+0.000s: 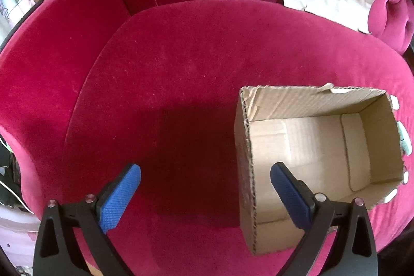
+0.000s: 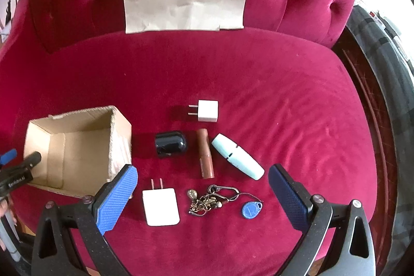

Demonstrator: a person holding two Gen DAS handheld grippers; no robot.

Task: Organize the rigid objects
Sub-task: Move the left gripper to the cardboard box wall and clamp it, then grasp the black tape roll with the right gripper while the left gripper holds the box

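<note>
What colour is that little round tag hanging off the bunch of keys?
Blue. The tag lies on the red cushion beside the keys, clearest in the right wrist view.

The right gripper (image 2: 203, 175) hangs with its jaws spread wide and nothing between the pads. Just beyond the tips lie a brown tube (image 2: 205, 153), a pale blue case (image 2: 236, 155) and a black case (image 2: 170, 144); farther out, a small white plug (image 2: 207, 111). Between the jaws rest a larger white charger (image 2: 161, 206) and what looks like a keyring (image 2: 214, 199) with a blue fob (image 2: 251, 209). A cardboard box (image 2: 121, 136) stands left of the left jaw.
</note>
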